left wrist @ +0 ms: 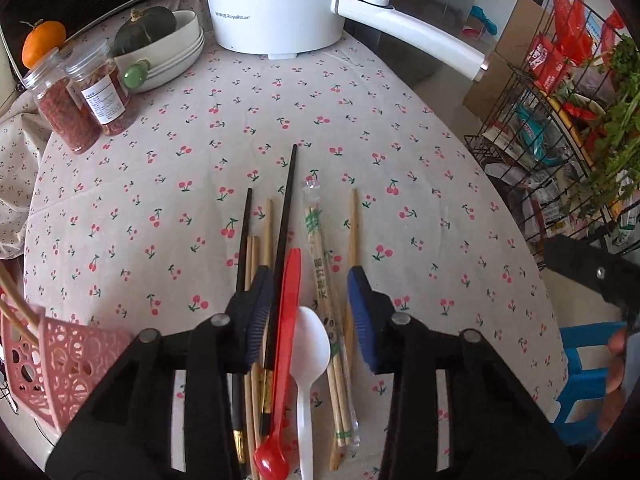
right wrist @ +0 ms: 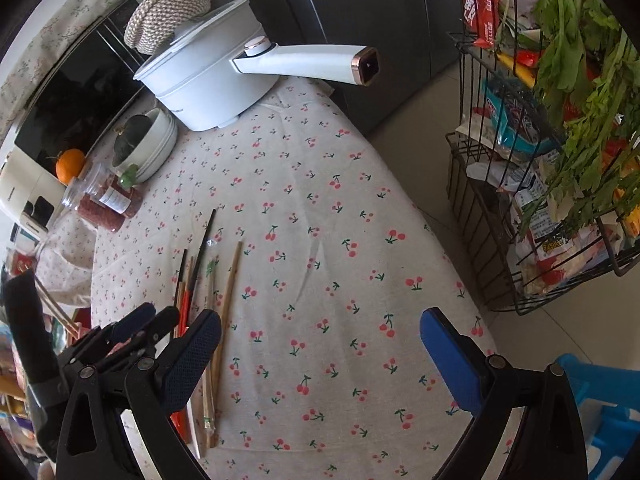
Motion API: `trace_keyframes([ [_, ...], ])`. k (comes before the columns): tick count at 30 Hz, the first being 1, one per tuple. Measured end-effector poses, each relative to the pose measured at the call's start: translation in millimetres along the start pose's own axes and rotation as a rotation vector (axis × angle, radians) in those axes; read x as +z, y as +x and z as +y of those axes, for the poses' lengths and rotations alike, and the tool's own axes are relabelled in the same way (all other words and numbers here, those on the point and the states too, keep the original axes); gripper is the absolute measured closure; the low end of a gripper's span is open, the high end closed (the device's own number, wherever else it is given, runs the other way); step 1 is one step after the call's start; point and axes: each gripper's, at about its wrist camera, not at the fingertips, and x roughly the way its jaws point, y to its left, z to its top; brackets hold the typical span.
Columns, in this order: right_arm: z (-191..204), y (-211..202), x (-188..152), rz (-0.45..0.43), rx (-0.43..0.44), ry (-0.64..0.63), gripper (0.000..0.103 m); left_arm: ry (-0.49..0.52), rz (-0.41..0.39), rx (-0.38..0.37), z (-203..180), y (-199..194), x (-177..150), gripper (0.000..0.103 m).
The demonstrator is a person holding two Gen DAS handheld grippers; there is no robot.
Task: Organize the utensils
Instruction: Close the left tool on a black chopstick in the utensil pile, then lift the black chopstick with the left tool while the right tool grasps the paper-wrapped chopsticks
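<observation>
Left gripper [left wrist: 309, 276]: jaws part-way apart, tipped steeply down over the pile; no pad seen pressing, nothing clamped.
Between its jaws: red spoon [left wrist: 286, 320], white spoon [left wrist: 310, 340] and wrapped chopsticks [left wrist: 320, 264]; black chopstick [left wrist: 286, 216] just beside the left pad [left wrist: 256, 320].
Right gripper [right wrist: 320, 316]: jaws wide apart, over bare cloth [right wrist: 320, 208] just right of the pile, holding nothing.
Pile: lying side by side on the cloth, roughly parallel, some overlapping; bamboo chopsticks [left wrist: 353, 232] on both flanks, partly under the jaws.
Holder [left wrist: 68, 360]: pink, pierced, at the left edge, near the pile; sticks already leaning out of it.
Step, as judged: taking one utensil from the pile for the holder.
Aim: best to narrow onto a single item, probably the red spoon, rather than close over three at once.
Approach: pads square to the handle, low enough to catch it, clear of the neighbours.
Grip spot: near mid-handle, so the piece hangs level when lifted.
Risk: thin, light pieces likely to roll or ride up together; slippery wrapper likely to slide.
Right gripper's use: steadying or parting the remaining sticks.
Further out: pot [left wrist: 276, 8], bowls [left wrist: 176, 52] and jars [left wrist: 80, 104], well apart from the pile.
</observation>
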Motion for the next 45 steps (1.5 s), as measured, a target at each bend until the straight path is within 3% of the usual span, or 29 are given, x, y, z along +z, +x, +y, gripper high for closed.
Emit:
trace_keyframes([
  [2,-4,5,2,0.011,0.009,0.01,0.003,-0.021,0.028,0.002,4,18,10,0.079],
  [10,-8,20,9,0.045,0.022,-0.011,0.003,-0.024,0.086,0.073,7,53,31,0.091],
  [22,-1,32,11,0.073,0.015,-0.029,0.003,-0.021,0.157,0.081,7,65,37,0.095],
  [27,5,31,11,0.064,0.005,-0.048,0.003,0.026,0.056,0.041,1,39,26,0.096],
  [33,11,33,8,0.071,0.004,-0.046,0.003,0.088,-0.098,-0.016,-4,-28,8,0.096],
  [45,56,41,-12,0.094,0.028,-0.127,0.002,0.115,-0.35,-0.088,23,-140,-44,0.097],
])
